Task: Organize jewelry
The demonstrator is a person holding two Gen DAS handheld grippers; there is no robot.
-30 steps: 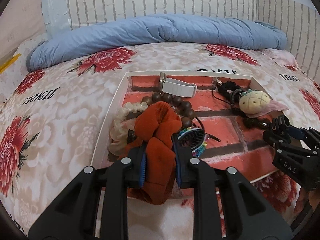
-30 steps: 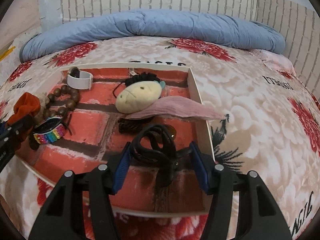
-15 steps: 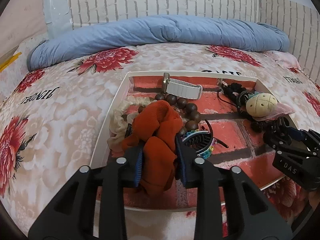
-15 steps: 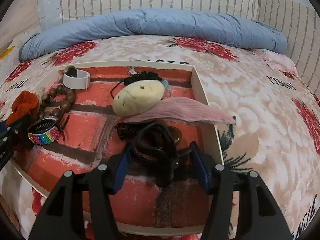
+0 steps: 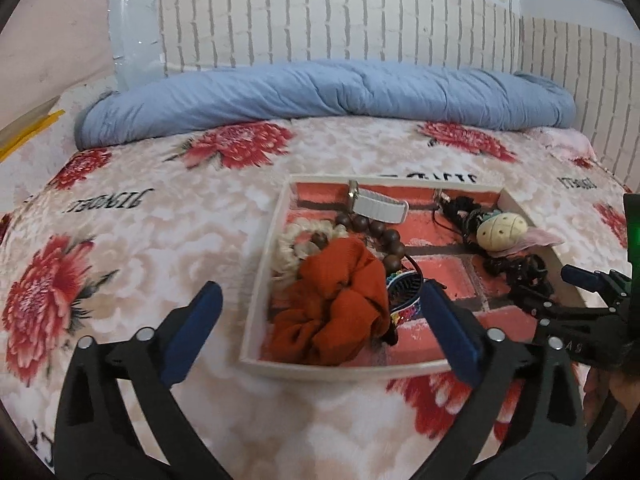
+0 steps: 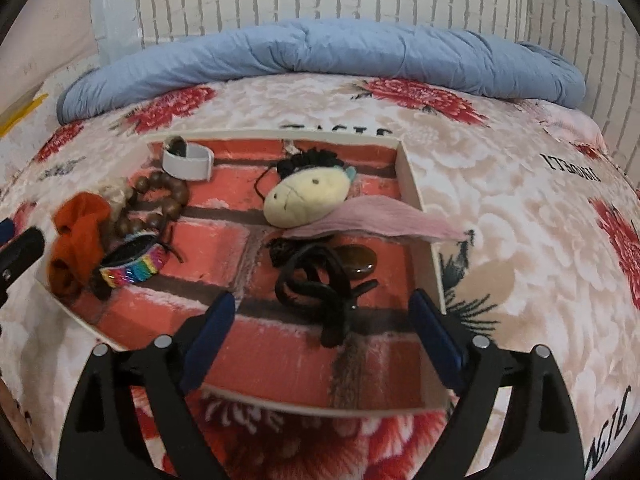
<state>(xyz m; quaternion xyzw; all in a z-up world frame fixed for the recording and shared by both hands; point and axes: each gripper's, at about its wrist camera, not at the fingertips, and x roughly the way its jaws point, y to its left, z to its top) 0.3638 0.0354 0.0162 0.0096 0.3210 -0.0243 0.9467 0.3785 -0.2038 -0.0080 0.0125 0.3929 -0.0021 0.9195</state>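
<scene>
Left wrist view: left gripper (image 5: pixel 318 330), jaws just spread apart, is clear of the orange scrunchie (image 5: pixel 334 306), which lies soft and light in the tray's (image 5: pixel 256 296) near left corner; pinch its bunched fabric

Right gripper (image 6: pixel 320 334) has also just opened off the black hair clip (image 6: pixel 316 286), stiff and springy

A home bedroom: a flowered bedspread (image 5: pixel 160 240), a rolled blue quilt (image 5: pixel 320 92), brick-pattern wallpaper (image 5: pixel 320 12).
</scene>
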